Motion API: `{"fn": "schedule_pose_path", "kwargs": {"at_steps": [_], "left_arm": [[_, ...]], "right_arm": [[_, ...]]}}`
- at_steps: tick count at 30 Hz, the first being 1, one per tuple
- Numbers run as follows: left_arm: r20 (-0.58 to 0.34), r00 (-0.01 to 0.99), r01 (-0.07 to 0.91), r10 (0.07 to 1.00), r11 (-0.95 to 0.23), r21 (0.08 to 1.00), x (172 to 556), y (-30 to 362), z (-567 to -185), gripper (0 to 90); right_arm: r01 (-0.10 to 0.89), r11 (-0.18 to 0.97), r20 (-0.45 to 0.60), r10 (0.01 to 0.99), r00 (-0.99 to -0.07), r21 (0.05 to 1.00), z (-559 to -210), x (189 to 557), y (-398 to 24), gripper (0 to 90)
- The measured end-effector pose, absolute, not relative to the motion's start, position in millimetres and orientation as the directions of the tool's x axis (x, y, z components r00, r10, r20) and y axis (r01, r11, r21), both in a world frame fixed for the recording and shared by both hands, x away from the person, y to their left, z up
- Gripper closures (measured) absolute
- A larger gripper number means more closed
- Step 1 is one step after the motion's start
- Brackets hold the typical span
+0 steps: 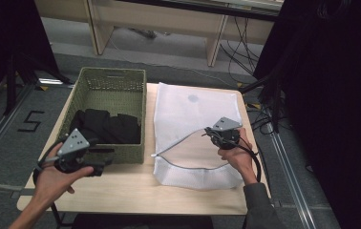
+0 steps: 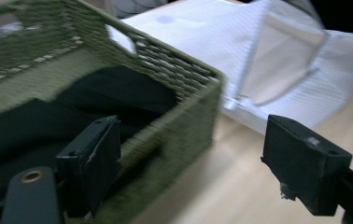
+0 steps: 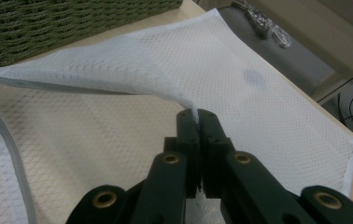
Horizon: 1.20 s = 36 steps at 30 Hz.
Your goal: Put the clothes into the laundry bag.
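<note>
Down at the near edge of the table (image 1: 121, 191) we've got the left gripper (image 2: 191, 161) hanging wide open, nothing between its jaws, poised just off the near right corner of the green woven basket (image 1: 121, 155). Black clothes (image 1: 104, 126) lie heaped inside that basket. Across to the right, our right gripper (image 3: 197, 122) is pinched tight on the top layer of the white mesh laundry bag (image 1: 193, 107), lifting its zipped mouth clear of the lower layer. The bag lies flat just beside the basket, stretching to the table's far edge
</note>
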<state>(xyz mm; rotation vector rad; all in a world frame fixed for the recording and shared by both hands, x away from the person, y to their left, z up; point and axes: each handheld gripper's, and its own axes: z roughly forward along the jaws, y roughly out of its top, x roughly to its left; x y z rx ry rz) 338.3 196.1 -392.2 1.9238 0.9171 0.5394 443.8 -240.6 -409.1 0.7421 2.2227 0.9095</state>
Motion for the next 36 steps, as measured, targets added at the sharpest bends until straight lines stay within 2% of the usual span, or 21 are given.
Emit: {"fn": "schedule_pose_path", "kwargs": {"at_steps": [3,4,5,6,9,10,12,15,16,18,23,24,29,30,32,35,36], "left_arm": [[0.001,0.618,0.402,0.786,-0.317,0.859,353.2,201.5,-384.8,16.9],[-0.002,0.614,0.430,0.789,-0.332,0.840,369.5,205.6,-378.4,15.5],[-0.002,0.614,0.430,0.789,-0.332,0.840,369.5,205.6,-378.4,15.6],[0.009,0.633,0.444,0.774,-0.373,0.815,390.1,210.1,-372.5,15.7],[0.022,0.633,0.447,0.774,-0.387,0.806,408.2,212.5,-371.0,15.5],[0.016,0.638,0.471,0.770,-0.406,0.783,426.2,215.5,-369.7,15.2],[0.015,0.635,0.480,0.772,-0.410,0.775,434.8,215.7,-370.0,15.3],[-0.019,0.651,0.492,0.759,-0.402,0.772,456.8,210.8,-374.9,15.3],[-0.041,0.678,0.489,0.734,-0.409,0.770,469.8,204.7,-378.1,16.5],[-0.027,0.675,0.485,0.738,-0.415,0.770,475.7,200.6,-379.8,14.9],[-0.029,0.666,0.532,0.745,-0.447,0.719,494.0,182.7,-397.5,15.0],[-0.034,0.667,0.560,0.744,-0.471,0.682,500.2,178.3,-406.4,15.4],[0.051,0.614,0.596,0.788,-0.505,0.624,509.1,175.5,-423.0,15.8],[0.073,0.598,0.610,0.798,-0.512,0.605,516.1,179.5,-433.4,13.6],[-0.003,0.545,0.677,0.838,-0.438,0.591,522.5,186.0,-439.6,13.9],[0.023,0.512,0.686,0.859,-0.424,0.591,527.0,193.1,-446.1,13.3],[0.026,0.488,0.723,0.872,-0.421,0.547,528.8,198.3,-448.2,12.0]], "right_arm": [[0.254,0.608,-0.332,0.682,-0.652,0.752,-409.2,445.0,-241.5,89.5],[0.252,0.604,-0.332,0.686,-0.647,0.756,-409.8,444.8,-241.6,89.5],[0.252,0.604,-0.332,0.686,-0.647,0.756,-409.8,444.8,-241.6,89.5],[0.248,0.611,-0.338,0.679,-0.652,0.752,-410.7,444.7,-241.5,89.5],[0.277,0.597,-0.313,0.696,-0.647,0.753,-413.1,443.0,-240.3,89.4],[0.257,0.617,-0.333,0.675,-0.659,0.744,-413.5,444.4,-241.1,89.3],[0.252,0.615,-0.338,0.678,-0.653,0.747,-413.8,445.9,-241.9,89.3],[0.270,0.595,-0.321,0.699,-0.639,0.757,-414.4,445.3,-242.1,89.3],[0.249,0.618,-0.345,0.678,-0.649,0.746,-413.5,445.6,-244.1,89.3],[0.253,0.611,-0.338,0.684,-0.647,0.750,-414.9,445.7,-244.5,89.3],[0.268,0.607,-0.333,0.693,-0.640,0.748,-416.6,445.9,-245.8,89.2],[0.260,0.614,-0.339,0.685,-0.645,0.745,-416.6,446.5,-246.0,89.1],[0.255,0.618,-0.342,0.679,-0.649,0.743,-416.5,446.6,-245.4,89.2],[0.263,0.622,-0.342,0.680,-0.649,0.738,-417.4,447.0,-244.5,89.2],[0.268,0.620,-0.340,0.683,-0.646,0.737,-418.3,445.7,-242.3,89.1],[0.270,0.618,-0.341,0.688,-0.640,0.738,-418.0,445.4,-241.6,89.1],[0.269,0.621,-0.344,0.686,-0.642,0.736,-417.9,445.2,-241.9,89.1]]}}
